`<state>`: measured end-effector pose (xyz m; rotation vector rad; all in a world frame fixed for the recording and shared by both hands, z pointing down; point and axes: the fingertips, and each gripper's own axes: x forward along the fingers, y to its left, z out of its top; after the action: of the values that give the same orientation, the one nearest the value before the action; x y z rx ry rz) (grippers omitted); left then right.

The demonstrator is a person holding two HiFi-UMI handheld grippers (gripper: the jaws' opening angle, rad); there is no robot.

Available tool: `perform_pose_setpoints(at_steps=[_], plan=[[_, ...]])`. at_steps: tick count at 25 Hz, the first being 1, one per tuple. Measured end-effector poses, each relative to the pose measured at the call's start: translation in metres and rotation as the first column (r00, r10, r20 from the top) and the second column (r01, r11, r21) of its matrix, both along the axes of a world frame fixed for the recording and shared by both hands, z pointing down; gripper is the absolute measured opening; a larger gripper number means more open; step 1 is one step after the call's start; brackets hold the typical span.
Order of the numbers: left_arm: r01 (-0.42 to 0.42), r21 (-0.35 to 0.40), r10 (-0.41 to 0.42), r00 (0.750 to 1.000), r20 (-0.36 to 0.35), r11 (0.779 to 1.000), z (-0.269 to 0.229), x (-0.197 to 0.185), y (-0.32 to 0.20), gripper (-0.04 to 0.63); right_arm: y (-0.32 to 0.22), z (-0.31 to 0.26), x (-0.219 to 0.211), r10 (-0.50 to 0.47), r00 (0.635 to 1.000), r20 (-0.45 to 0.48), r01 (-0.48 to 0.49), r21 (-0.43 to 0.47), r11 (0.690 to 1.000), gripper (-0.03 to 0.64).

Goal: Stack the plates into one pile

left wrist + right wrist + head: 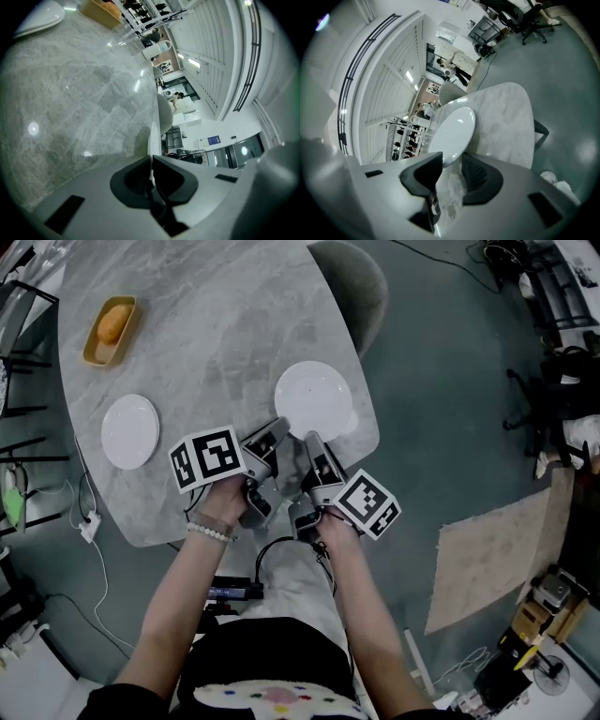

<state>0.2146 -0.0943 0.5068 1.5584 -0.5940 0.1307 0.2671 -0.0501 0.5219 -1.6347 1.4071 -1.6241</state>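
White round plate (319, 395), the nearer of two, is found at the near right part of the grey marbled counter (216, 334), close to its edge, with both claws applied to its near rim. The left claw (279, 426) is closed on that rim: in the left gripper view the plate (152, 138) is seen edge-on, pinched between the dark pads of the left claw (151, 159). The right claw (312, 439) is held just beside it. In the right gripper view the jaws of the right claw (451, 161) are seen well apart, with the rim of the plate (452, 131) lying between them and not clamped. Whether the plate is lifted clear of the counter cannot be determined.

A second white round plate (130, 431) is noted flat on the counter, well apart to the left. Farther off, near the far left edge, a yellow oblong tray (98, 345) holding an orange item (114, 322) is recorded. A grey rounded chair (352, 277) is observed beyond the far side of the counter.
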Motion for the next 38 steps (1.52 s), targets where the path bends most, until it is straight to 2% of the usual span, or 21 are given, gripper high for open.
perform_pose_setpoints(at_steps=[4, 11, 19, 28, 38], plan=[[-0.017, 0.050, 0.016, 0.999, 0.030, 0.999, -0.002, -0.001, -0.001, 0.030, -0.002, -0.003, 0.001, -0.003, 1.000, -0.017, 0.003, 0.018, 1.000, 0.124], [-0.022, 0.088, 0.018, 0.999, 0.046, 0.996, -0.007, -0.004, -0.003, 0.032, -0.005, -0.010, 0.000, -0.019, 0.999, -0.044, 0.021, 0.031, 0.999, 0.106], [0.021, 0.115, -0.027, 0.999, 0.043, 0.993, -0.020, -0.014, -0.008, 0.032, -0.015, -0.024, -0.008, -0.083, 0.995, -0.059, 0.086, 0.045, 0.995, 0.106], [0.138, 0.136, -0.145, 0.989, 0.039, 0.981, -0.034, -0.060, -0.019, 0.032, -0.033, -0.038, -0.049, -0.207, 0.976, -0.069, 0.211, 0.065, 0.975, 0.106], [0.305, 0.141, -0.313, 0.949, 0.035, 0.942, -0.033, -0.139, -0.023, 0.032, -0.049, -0.037, -0.124, -0.369, 0.927, -0.075, 0.374, 0.069, 0.925, 0.106]])
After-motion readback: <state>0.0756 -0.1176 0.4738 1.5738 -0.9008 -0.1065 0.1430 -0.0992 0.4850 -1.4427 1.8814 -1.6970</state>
